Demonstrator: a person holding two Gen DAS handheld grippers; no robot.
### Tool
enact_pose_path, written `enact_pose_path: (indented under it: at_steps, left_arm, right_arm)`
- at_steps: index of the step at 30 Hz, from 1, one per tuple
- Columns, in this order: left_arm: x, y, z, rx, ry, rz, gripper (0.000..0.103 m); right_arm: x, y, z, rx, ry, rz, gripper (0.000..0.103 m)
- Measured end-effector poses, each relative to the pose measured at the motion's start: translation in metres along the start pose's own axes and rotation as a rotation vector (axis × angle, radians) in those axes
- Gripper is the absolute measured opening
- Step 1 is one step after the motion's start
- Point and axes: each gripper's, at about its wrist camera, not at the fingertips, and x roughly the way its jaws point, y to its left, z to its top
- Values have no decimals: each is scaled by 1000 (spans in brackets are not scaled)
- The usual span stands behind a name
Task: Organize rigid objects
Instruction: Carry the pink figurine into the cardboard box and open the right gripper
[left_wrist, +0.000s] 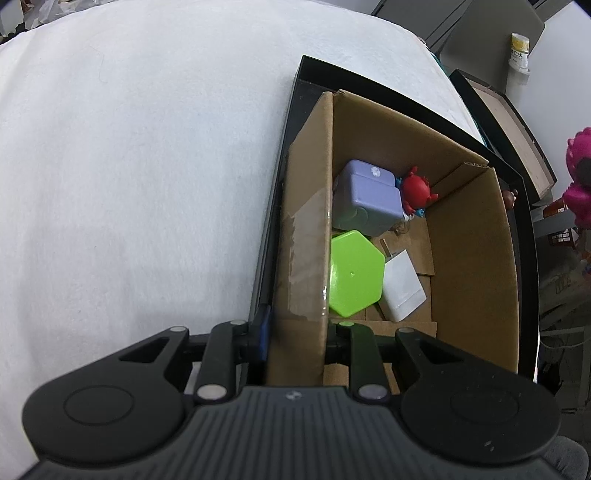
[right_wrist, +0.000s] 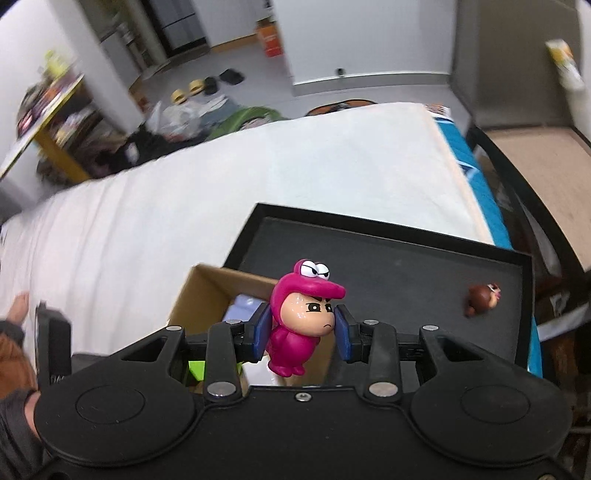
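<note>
While our left gripper (left_wrist: 297, 332) pinches the near left wall of the cardboard box (left_wrist: 472, 236), one blue pad outside and one finger inside, we judge that wall stiff enough to steady the whole box but thin enough to buckle if we squeeze or twist hard. To the left of it the white tablecloth (left_wrist: 129, 166) lies bare and offers wide room. The box sits inside a black tray (left_wrist: 524, 206), its raised rim close along the box's sides, so sliding is limited there.

Inside the box, from left to right, we see a green hexagonal piece (left_wrist: 352, 273), a lilac case (left_wrist: 367, 197), a white charger (left_wrist: 402, 288) and a red crab toy (left_wrist: 417, 188); the right half of the floor is open cardboard, the best landing spot.

Further right, our right gripper (right_wrist: 301, 332) is closed on the pink figurine (right_wrist: 299, 317), pads at its head and shoulder, holding it above the box's near edge. It looks like light, hard, glossy plastic, so we expect it to slip or pivot if the pinch loosens; the rounded head gives little flat surface. We judge it sturdy enough for a short drop.

On the tray's right side a small brown figurine (right_wrist: 482, 297) lies apart, with clear tray floor around it.
</note>
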Motion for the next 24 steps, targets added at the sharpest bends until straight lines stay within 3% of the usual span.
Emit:
enact_pose_path:
  at_steps: [12, 24]
  left_arm:
    - [0, -1, 0, 1, -2, -2, 23]
    - [-1, -1, -1, 3, -3, -3, 23]
  right_arm:
    - [25, 58, -9, -180, 102, -53, 36]
    - [56, 74, -18, -236, 171, -140, 36]
